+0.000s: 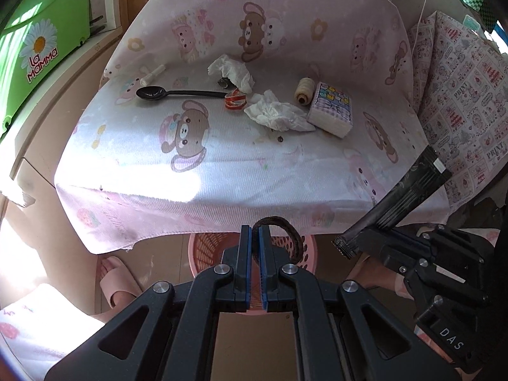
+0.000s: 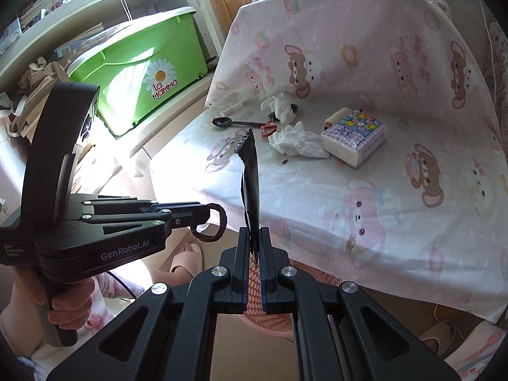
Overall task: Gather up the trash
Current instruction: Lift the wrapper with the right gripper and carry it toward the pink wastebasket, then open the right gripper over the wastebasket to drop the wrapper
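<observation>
Left hand-held gripper (image 1: 255, 231) pinches brown loop (image 1: 287, 233).

Matt printed cloth (image 1: 222, 165) over tabletop; crumpled soft tissue (image 1: 276, 116); glossy black plastic spoon (image 1: 171, 93); perforated pink plastic basket (image 1: 203, 254).

Table (image 1: 222, 174): spoon (image 1: 177, 93) at left, crumpled tissues (image 1: 276, 114) at centre, tissue pack (image 1: 331, 112) at right, thread spool (image 1: 303, 90) set behind it. Basket (image 1: 203, 254) placed beneath the near edge.
</observation>
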Motion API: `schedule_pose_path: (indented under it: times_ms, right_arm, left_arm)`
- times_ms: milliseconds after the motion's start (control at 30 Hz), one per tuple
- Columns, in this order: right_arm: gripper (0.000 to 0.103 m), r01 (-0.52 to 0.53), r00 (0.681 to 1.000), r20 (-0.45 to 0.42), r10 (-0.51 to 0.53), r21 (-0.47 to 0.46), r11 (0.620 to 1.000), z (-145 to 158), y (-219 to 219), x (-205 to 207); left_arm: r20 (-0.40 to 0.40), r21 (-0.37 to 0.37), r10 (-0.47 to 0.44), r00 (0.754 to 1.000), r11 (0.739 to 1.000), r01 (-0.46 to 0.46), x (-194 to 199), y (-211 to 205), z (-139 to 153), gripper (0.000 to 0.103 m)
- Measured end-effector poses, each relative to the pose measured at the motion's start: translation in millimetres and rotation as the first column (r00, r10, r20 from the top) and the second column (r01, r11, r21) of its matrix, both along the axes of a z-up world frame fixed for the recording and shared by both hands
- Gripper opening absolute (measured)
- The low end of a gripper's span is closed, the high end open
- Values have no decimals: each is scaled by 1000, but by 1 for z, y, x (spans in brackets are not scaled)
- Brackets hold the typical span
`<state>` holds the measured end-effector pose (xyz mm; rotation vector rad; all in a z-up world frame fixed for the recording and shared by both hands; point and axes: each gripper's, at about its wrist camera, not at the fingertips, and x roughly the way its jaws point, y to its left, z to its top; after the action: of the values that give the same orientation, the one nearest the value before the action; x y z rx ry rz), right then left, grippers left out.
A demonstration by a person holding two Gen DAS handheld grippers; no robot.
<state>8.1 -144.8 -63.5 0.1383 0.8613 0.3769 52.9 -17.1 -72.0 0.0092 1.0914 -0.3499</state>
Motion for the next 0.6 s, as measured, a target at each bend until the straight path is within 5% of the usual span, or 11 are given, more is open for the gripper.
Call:
schedule_pose_path:
  times_ms: [600]
  right_arm:
    - [5,16,960,-275,-45,-106,994,-116,13,12]
  left_arm:
    - [-244,17,91,965,996,-90,15,0,-93,4]
